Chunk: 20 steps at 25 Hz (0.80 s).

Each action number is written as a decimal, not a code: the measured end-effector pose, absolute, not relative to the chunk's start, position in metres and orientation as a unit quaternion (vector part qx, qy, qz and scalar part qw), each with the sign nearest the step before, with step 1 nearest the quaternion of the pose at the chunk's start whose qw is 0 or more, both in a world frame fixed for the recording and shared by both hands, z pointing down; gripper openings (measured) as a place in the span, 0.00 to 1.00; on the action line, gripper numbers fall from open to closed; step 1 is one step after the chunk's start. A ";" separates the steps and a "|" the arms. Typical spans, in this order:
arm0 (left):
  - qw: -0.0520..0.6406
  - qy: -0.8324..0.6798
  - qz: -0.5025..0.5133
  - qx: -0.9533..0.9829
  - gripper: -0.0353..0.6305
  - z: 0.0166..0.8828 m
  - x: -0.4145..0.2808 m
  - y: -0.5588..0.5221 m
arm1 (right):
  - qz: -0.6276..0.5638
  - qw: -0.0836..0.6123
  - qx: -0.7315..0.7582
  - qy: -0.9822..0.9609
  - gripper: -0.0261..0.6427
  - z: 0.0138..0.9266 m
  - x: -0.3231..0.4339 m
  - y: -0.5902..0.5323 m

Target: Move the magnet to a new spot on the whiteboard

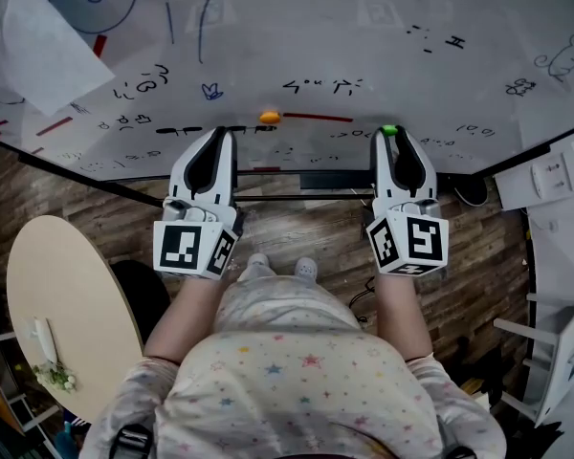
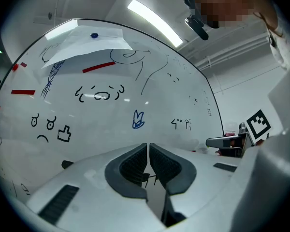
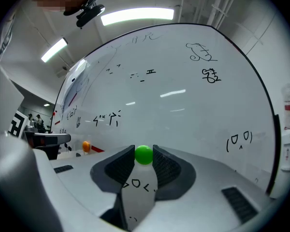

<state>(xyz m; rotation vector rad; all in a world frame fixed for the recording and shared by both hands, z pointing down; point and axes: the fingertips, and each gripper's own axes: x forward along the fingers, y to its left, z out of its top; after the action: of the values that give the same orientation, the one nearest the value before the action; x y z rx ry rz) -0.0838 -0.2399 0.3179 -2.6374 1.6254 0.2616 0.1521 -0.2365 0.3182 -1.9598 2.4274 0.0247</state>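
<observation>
A small green magnet (image 1: pixel 389 130) sits against the whiteboard (image 1: pixel 364 46) and between the fingertips of my right gripper (image 1: pixel 390 136). In the right gripper view both pads touch the green magnet (image 3: pixel 144 154), so my right gripper (image 3: pixel 144 151) is shut on it at the whiteboard (image 3: pixel 193 105). My left gripper (image 1: pixel 228 134) is held level beside it, to the left, its tips close to the board. Its jaws (image 2: pixel 148 147) are shut with nothing between them. An orange magnet (image 1: pixel 269 117) sticks to the board between the two grippers, also visible as the orange magnet (image 3: pixel 86 146) at the right gripper view's left.
The board carries black doodles, a blue scribble (image 2: pixel 138 120) and red strips (image 1: pixel 318 118). A paper sheet (image 1: pixel 40 46) hangs at its upper left under a blue magnet (image 2: pixel 94 35). A round beige table (image 1: pixel 67 295) stands at my left, white shelving (image 1: pixel 555 247) at my right.
</observation>
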 end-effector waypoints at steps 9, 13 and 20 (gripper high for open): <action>0.015 0.526 0.083 -0.846 0.09 0.320 -0.087 -0.244 | 0.003 0.011 -0.630 0.776 0.21 0.323 0.153 -0.242; 0.014 0.528 0.083 -0.845 0.09 0.321 -0.089 -0.246 | 0.001 0.010 -0.632 0.775 0.22 0.324 0.154 -0.245; 0.013 0.530 0.084 -0.844 0.09 0.322 -0.091 -0.248 | 0.001 0.009 -0.635 0.773 0.21 0.325 0.155 -0.249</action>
<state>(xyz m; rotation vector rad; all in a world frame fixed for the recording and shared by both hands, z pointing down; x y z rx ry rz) -0.0910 -0.2485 0.3218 -2.6291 1.6497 0.2629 0.1554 -0.2486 0.3254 -1.9824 2.4132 0.0021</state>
